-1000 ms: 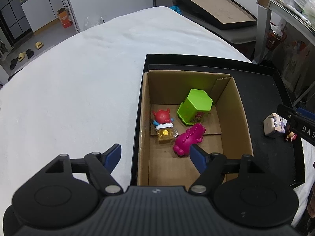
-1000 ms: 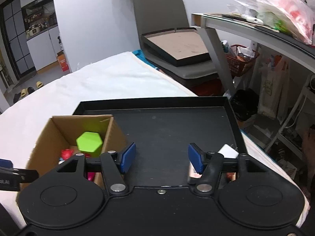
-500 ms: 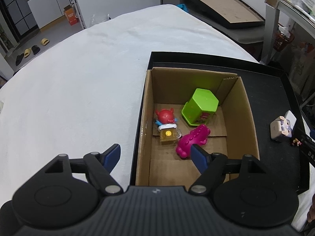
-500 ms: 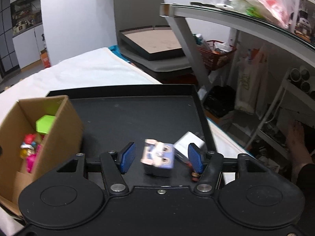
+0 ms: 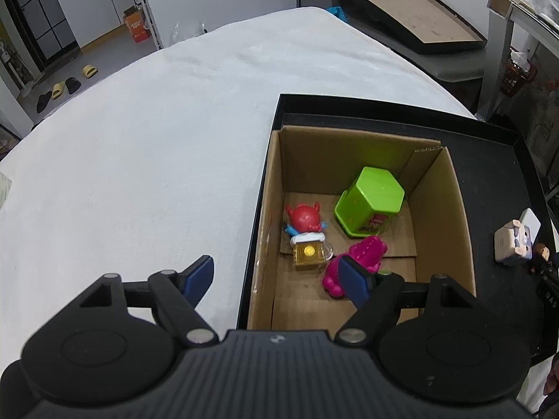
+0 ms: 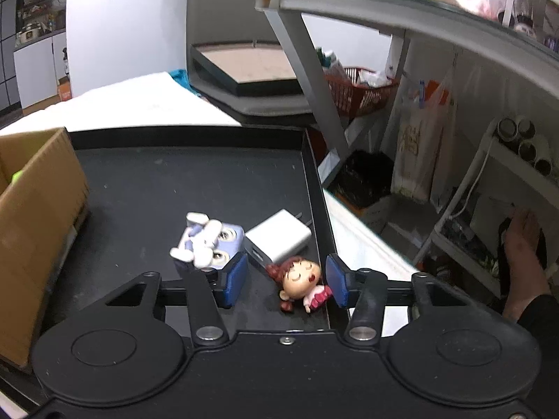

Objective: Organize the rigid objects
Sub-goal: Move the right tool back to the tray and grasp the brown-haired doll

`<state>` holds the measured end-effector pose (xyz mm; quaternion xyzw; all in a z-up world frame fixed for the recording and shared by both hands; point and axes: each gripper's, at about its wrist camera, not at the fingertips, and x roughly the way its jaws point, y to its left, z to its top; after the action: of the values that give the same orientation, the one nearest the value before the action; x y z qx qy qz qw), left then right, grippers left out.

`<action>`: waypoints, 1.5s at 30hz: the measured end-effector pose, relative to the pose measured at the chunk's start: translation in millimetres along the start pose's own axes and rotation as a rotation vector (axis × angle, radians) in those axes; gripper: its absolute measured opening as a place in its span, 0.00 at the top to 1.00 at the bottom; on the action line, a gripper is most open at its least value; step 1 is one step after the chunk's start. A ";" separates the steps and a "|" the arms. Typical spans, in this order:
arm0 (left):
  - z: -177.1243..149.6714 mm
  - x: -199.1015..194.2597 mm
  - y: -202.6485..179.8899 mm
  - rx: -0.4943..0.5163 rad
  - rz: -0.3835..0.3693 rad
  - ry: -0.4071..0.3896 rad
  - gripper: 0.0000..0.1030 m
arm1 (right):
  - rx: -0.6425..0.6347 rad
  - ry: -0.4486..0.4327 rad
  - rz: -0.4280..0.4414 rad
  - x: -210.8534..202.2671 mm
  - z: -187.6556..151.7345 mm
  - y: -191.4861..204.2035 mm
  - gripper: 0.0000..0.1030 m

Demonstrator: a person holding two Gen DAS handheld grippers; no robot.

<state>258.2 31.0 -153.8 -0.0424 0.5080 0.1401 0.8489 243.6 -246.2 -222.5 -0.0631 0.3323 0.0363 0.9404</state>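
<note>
Three loose items lay at the tray's (image 6: 316,188) right edge near its front corner. Nearest, a small doll figurine (image 6: 302,284) lay between the jaws of the right gripper (image 6: 287,279) — those jaws had just been closing, yet the pads were not touching it, so nothing was grasped. A second earlier that gripper had been higher and farther left; it had since dropped to bracket the doll, which likely made it the next pick. Just beyond sat a blue-and-white cube toy (image 6: 209,244) and a white charger (image 6: 279,235). The left gripper (image 5: 276,276) hung released over the cardboard box (image 5: 457,216), which already held a magenta toy (image 5: 367,255), a red figure (image 5: 304,220) and a green container (image 5: 370,199).
</note>
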 end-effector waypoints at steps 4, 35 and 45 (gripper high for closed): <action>2.5 1.7 -3.9 0.011 0.008 -0.003 0.25 | -0.004 0.025 -0.008 9.9 -1.2 0.3 0.55; 0.0 -11.9 6.3 0.028 0.020 -0.019 0.25 | 0.067 0.131 0.032 -13.8 19.4 -3.5 0.66; -3.6 -20.2 15.3 0.018 0.012 -0.028 0.25 | 0.061 0.082 0.050 -40.6 34.0 16.4 0.66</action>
<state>241.9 40.9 -136.8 -0.0297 0.4976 0.1410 0.8553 231.4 -226.2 -172.3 -0.0274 0.3731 0.0469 0.9262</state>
